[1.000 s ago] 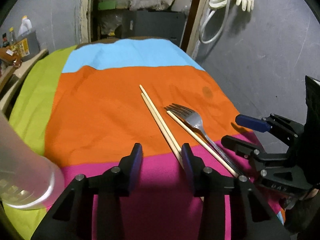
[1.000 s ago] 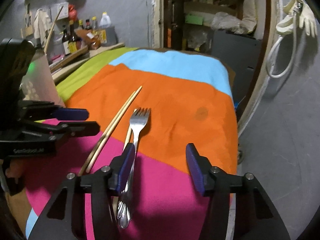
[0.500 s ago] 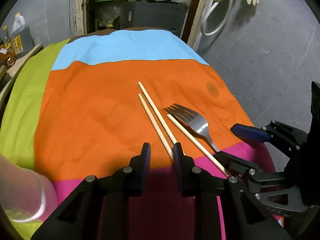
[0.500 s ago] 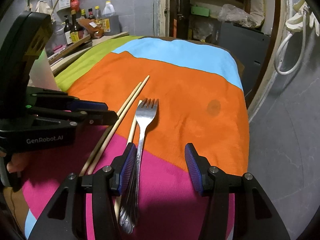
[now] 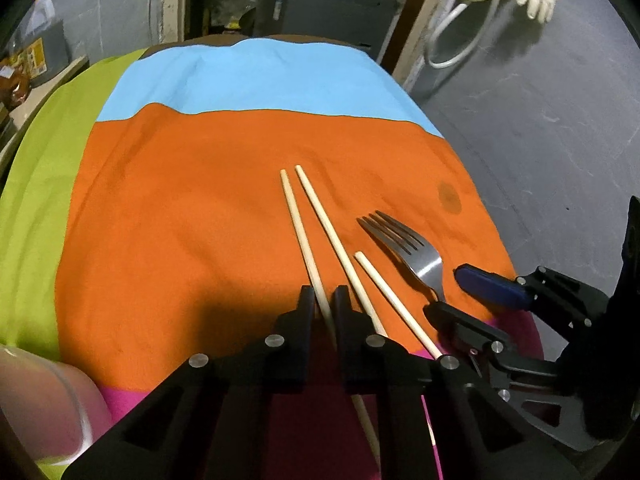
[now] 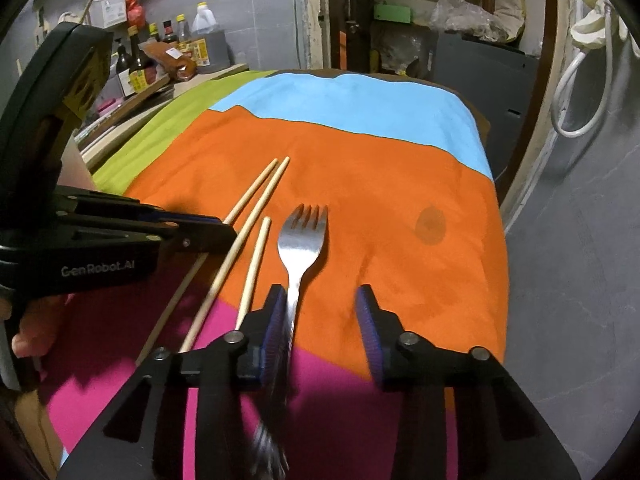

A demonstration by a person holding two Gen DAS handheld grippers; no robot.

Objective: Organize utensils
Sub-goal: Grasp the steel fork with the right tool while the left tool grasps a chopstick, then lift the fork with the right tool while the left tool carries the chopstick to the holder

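Note:
Three pale wooden chopsticks and a steel fork [image 5: 408, 248] lie on a striped cloth. My left gripper [image 5: 324, 300] is shut on the leftmost chopstick [image 5: 298, 228], low over the cloth. A second chopstick [image 5: 328, 232] and a shorter-looking third [image 5: 392, 300] lie just right of it. My right gripper [image 6: 322, 320] is open around the fork [image 6: 302, 240], whose handle lies against the left pad. The three chopsticks [image 6: 256, 208] show to the fork's left in the right wrist view, beside the left gripper body [image 6: 100, 248].
The cloth [image 5: 200, 208] has green, blue, orange and pink bands. A clear plastic cup [image 5: 40, 404] stands at the near left. Bottles and boxes [image 6: 160, 56] crowd a shelf at the far left. The table's right edge drops to a grey floor [image 5: 540, 120].
My left gripper has moved forward and closed from wide open onto the leftmost chopstick. My right gripper has moved forward along the fork, its left pad now against the handle.

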